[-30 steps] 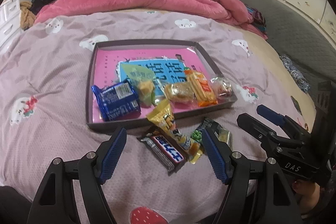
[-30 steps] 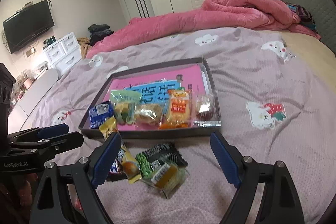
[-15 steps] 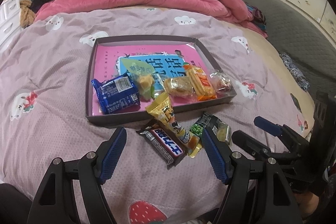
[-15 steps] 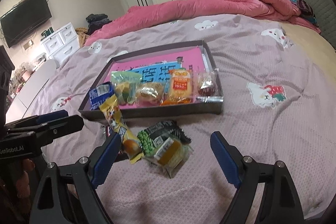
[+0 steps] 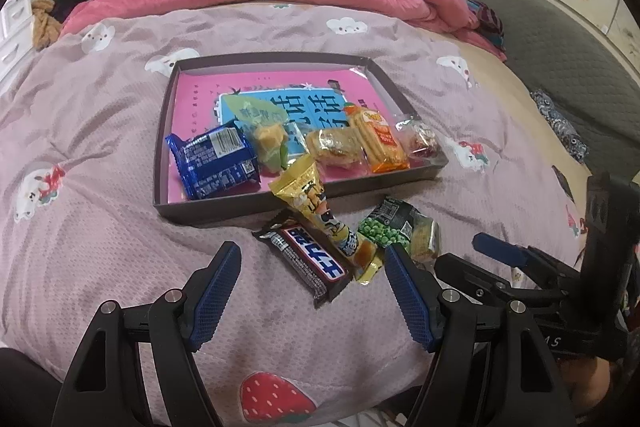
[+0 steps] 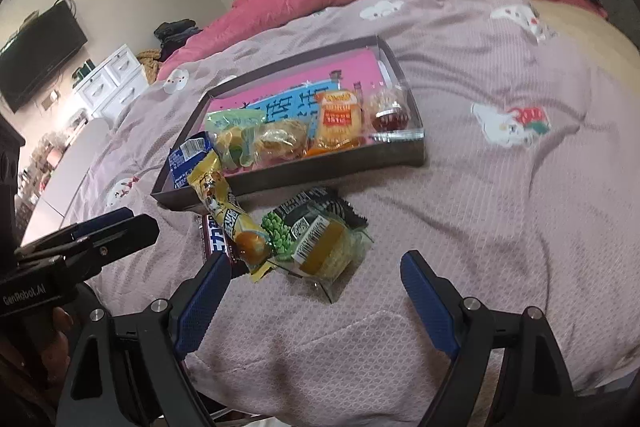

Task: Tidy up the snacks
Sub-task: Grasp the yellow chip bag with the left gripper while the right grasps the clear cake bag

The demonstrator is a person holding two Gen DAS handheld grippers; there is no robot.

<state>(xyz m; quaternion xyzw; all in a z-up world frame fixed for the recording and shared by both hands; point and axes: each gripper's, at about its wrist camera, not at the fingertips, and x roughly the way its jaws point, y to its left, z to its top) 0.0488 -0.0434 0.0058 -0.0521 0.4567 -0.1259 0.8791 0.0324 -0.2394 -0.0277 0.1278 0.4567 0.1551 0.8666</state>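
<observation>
Snacks sit in two groups on the bed: five packets in the tray, four loose just before it. We hold left tongs and right tongs spread wide, gripping nothing. The yellow packet overlaps the chocolate bar, so we judge one pinch could drag both or snag the quilt.

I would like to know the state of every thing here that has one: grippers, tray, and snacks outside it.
left gripper: open, empty
right gripper: open, empty
tray: on the bed, five snacks inside
chocolate bar: flat on the bedspread
yellow packet: leaning on the tray's front wall
green pea packet: outside the tray
clear-wrapped cake: on the pea packet
</observation>
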